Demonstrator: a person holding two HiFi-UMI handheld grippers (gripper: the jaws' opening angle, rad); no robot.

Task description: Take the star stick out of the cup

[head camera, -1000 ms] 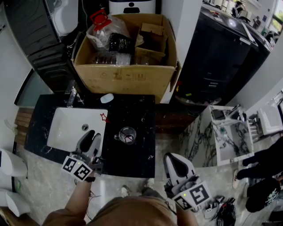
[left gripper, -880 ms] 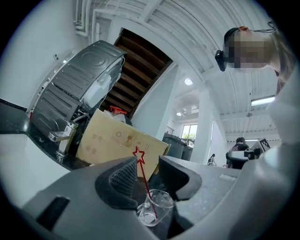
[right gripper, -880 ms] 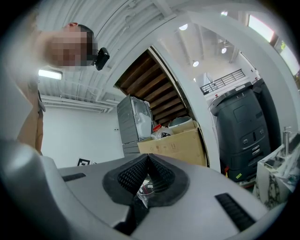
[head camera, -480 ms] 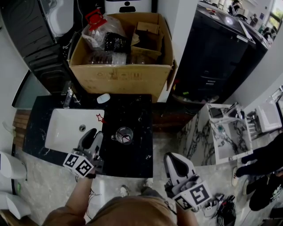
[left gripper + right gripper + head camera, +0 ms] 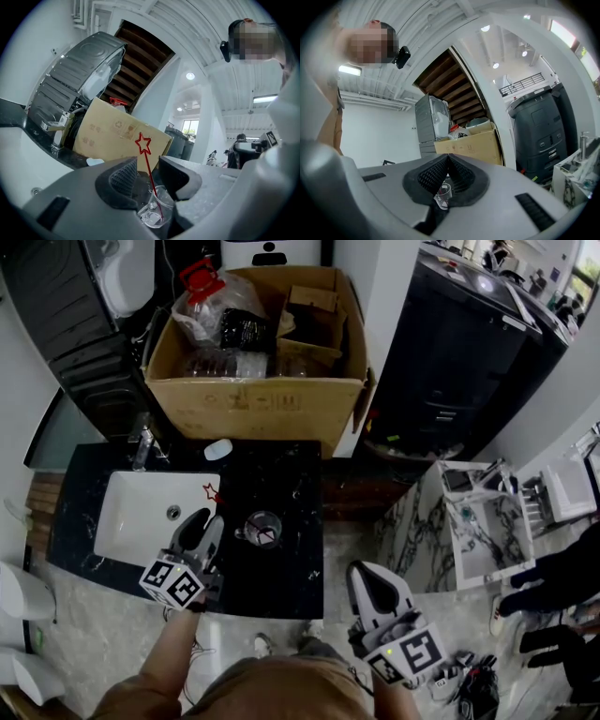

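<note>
Now your left gripper point(image 5: 147, 174) hovers just beside the cup point(image 5: 157, 208) on the black counter point(image 5: 281, 474), jaws apart. The star stick point(image 5: 148, 166) stands tilted in the cup, framed between them and seemingly untouched. Your right gripper point(image 5: 446, 161) hangs well apart, jaws pressed together on nothing.

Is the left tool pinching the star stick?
No, the left tool is open with its jaws apart, and the star stick rests in the cup.
</note>
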